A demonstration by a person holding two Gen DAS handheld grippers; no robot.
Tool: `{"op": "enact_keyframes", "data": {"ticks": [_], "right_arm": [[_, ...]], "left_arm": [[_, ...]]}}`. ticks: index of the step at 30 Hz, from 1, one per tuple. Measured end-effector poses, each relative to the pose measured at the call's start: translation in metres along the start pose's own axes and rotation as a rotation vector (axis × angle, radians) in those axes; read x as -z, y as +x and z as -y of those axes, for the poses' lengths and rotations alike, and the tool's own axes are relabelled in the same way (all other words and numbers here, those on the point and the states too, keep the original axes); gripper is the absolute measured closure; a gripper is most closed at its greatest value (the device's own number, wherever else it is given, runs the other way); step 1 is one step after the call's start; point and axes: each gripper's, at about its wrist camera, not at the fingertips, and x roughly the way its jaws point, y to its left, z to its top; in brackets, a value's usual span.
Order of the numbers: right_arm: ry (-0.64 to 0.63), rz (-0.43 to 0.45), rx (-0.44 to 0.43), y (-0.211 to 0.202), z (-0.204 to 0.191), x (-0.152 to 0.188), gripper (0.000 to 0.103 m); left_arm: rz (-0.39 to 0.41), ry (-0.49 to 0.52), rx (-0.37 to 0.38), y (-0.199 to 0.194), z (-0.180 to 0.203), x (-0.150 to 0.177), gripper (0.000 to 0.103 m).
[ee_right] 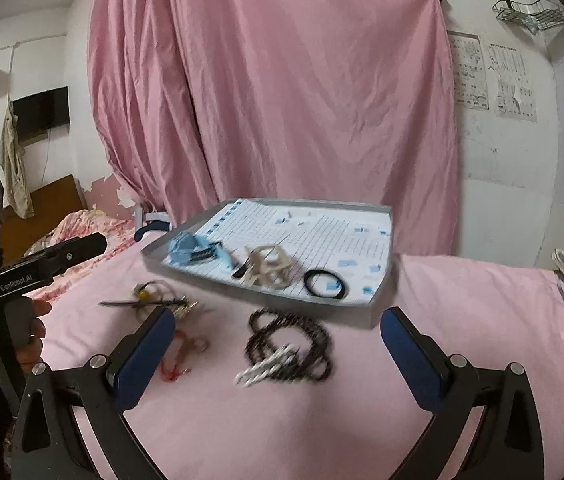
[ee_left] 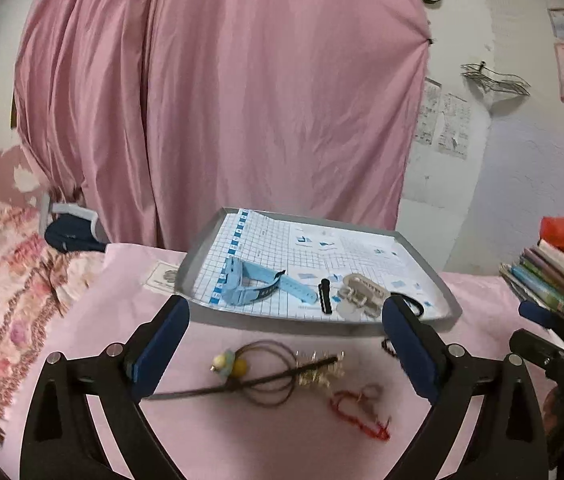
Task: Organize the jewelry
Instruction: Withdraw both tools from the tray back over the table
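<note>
Lying flat, hairstick [ee_left: 241,380] tip pointing left

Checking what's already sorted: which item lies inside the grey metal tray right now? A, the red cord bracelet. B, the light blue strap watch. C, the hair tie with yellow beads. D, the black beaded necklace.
B: the light blue strap watch lies on the grid paper inside the grey metal tray; the others lie on the pink cloth.

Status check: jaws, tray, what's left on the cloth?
Left gripper and right gripper open, empty. Tray holds blue watch, clips. Black bead necklace, red string loose on cloth. Nothing blocking.
</note>
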Motion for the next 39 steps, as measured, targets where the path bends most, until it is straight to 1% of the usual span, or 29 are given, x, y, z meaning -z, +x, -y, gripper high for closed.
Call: {"op": "enact_keyframes", "data": {"ticks": [5,8,12,17,22,27,30,37,39], "right_arm": [[0.005,-0.047,-0.004,-0.008,-0.015,0.022,0.0],[0.025,-0.077,-0.001,-0.01,-0.02,0.036,0.0],[0.067,-0.119,-0.017,-0.007,-0.019,0.048,0.0],[0.071,-0.159,-0.019,0.0,-0.021,0.054,0.0],[0.06,-0.191,-0.022,0.008,-0.025,0.055,0.0],[0.03,-0.218,-0.037,0.017,-0.03,0.053,0.0],[0.007,-0.22,-0.05,0.021,-0.033,0.05,0.0],[-0.013,-0.223,-0.086,0.031,-0.034,0.034,0.0],[-0.033,-0.23,-0.095,0.035,-0.035,0.028,0.002]], "left_arm": [[-0.005,-0.009,0.031,-0.02,-0.004,0.021,0.008],[-0.018,0.004,0.02,-0.03,-0.007,0.032,0.008],[-0.034,0.014,0.018,-0.039,-0.011,0.048,0.008],[-0.092,-0.032,0.017,-0.039,-0.026,0.061,0.008],[-0.146,-0.054,-0.008,-0.032,-0.039,0.065,0.008],[-0.193,-0.025,-0.024,-0.022,-0.047,0.062,0.008],[-0.233,0.009,-0.019,-0.012,-0.052,0.057,0.008],[-0.275,0.063,0.005,0.004,-0.067,0.049,0.008],[-0.297,0.084,0.017,0.01,-0.069,0.047,0.008]]}}
